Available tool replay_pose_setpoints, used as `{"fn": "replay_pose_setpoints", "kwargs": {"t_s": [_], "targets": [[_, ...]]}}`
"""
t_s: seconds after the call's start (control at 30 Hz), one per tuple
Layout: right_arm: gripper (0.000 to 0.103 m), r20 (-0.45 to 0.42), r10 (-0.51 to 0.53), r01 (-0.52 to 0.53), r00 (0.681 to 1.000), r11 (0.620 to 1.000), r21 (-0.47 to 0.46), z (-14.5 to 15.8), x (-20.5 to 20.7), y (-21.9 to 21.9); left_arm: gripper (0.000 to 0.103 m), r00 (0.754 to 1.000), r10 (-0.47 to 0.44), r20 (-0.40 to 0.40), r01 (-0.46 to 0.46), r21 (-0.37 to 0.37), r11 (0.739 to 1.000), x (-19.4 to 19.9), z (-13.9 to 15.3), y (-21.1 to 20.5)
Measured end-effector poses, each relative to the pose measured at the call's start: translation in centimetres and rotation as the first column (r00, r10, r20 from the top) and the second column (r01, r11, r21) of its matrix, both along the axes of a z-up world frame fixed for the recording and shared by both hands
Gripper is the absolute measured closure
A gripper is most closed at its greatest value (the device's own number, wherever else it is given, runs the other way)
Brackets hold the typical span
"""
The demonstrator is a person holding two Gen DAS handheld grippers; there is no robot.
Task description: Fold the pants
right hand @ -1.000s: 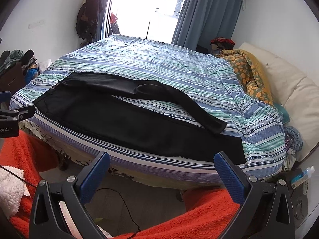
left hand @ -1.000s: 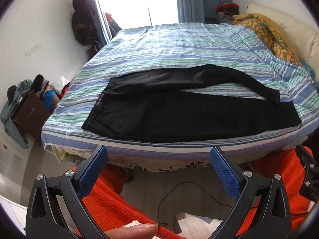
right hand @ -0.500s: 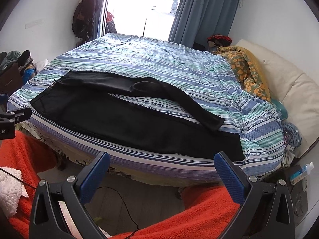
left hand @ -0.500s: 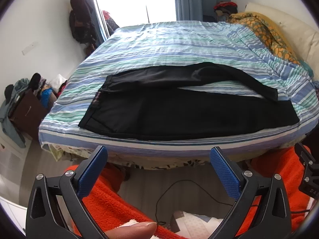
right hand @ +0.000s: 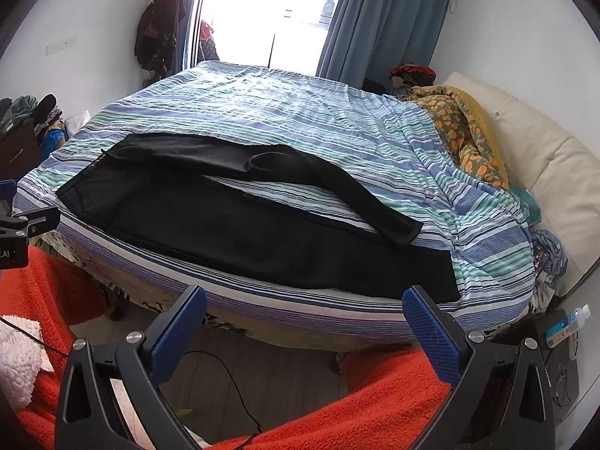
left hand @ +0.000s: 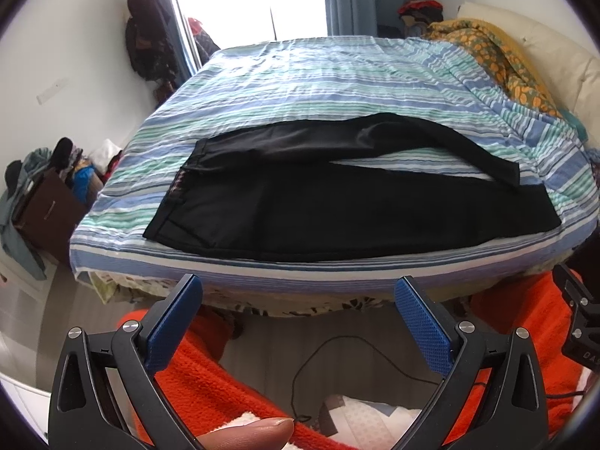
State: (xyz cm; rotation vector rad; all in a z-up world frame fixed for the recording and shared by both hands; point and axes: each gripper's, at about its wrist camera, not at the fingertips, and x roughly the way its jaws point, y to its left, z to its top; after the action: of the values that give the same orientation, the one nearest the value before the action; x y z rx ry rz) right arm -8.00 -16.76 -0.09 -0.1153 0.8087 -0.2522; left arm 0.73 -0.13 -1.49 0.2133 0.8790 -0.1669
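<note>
Lying flat along the near edge of the striped bed [left hand: 337,75], the black pants [left hand: 337,210] have their waistband at the left and legs running right, the far leg angled across. Both the left gripper [left hand: 298,322] and right gripper [right hand: 305,328] hover short of the bed, jaws spread wide, holding nothing.

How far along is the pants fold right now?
Done: the black pants lie spread on the striped bed, legs apart, far leg bent. In hand: nothing; the left hand-held gripper and right hand-held gripper are open, short of the bed's edge. Left: every fold.
</note>
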Motion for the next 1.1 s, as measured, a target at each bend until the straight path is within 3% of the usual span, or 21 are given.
{"fn": "replay_pose_setpoints", "kwargs": {"t_s": [0.3, 0.4, 0.5, 0.6, 0.67, 0.73, 0.8, 0.83, 0.93, 1.1], "targets": [[0.000, -0.006, 0.008, -0.008, 1.000, 1.000, 0.016, -0.3, 0.1, 0.0, 0.000, 0.997, -0.051, -0.053, 0.049, -0.047, 0.998, 1.0, -0.8, 0.4], [0.000, 0.020, 0.060, -0.061, 0.998, 0.997, 0.051, -0.2, 0.0, -0.1, 0.000, 0.994, -0.110, 0.013, 0.111, -0.040, 0.993, 1.9, -0.7, 0.1], [0.000, 0.152, 0.125, -0.137, 0.981, 0.988, 0.074, 1.1, -0.3, -1.7, 0.000, 0.986, -0.147, 0.076, 0.144, 0.046, 0.989, 3.3, -0.5, -0.7], [0.000, 0.287, 0.178, -0.174, 0.941, 0.984, -0.041, 1.5, 0.3, -5.1, 0.000, 0.987, -0.140, 0.082, 0.141, -0.002, 0.990, 4.6, 0.2, -0.8], [0.000, 0.201, 0.191, -0.184, 0.961, 0.982, -0.050, -0.7, 3.4, -9.1, 0.000, 0.992, -0.112, 0.060, 0.115, -0.047, 0.992, 5.4, 0.0, -0.9], [0.002, 0.013, 0.155, -0.155, 0.988, 0.988, -0.021, -4.8, 7.4, -14.2, 0.000, 0.996, -0.085, 0.032, 0.086, -0.058, 0.995, 6.0, -0.9, -0.9], [0.018, -0.081, 0.120, -0.120, 0.989, 0.993, 0.003, -8.7, 10.1, -18.8, 0.000, 0.998, -0.062, -0.008, 0.061, -0.048, 0.997, 6.4, -2.3, -1.1], [0.024, -0.122, 0.107, -0.107, 0.987, 0.994, 0.008, -10.2, 11.5, -20.7, 0.000, 0.998, -0.052, -0.029, 0.051, -0.039, 0.998, 6.6, -3.0, -1.2], [0.027, -0.193, 0.149, -0.153, 0.970, 0.988, -0.003, -13.1, 15.1, -23.9, 0.000, 0.995, -0.031, -0.092, 0.030, -0.007, 1.000, 7.0, -5.0, -1.8], [0.044, -0.303, 0.216, -0.264, 0.928, 0.956, -0.127, -17.1, 19.4, -24.9, 0.000, 0.987, -0.006, -0.162, 0.012, 0.037, 0.999, 8.0, -7.2, -3.0]]}}
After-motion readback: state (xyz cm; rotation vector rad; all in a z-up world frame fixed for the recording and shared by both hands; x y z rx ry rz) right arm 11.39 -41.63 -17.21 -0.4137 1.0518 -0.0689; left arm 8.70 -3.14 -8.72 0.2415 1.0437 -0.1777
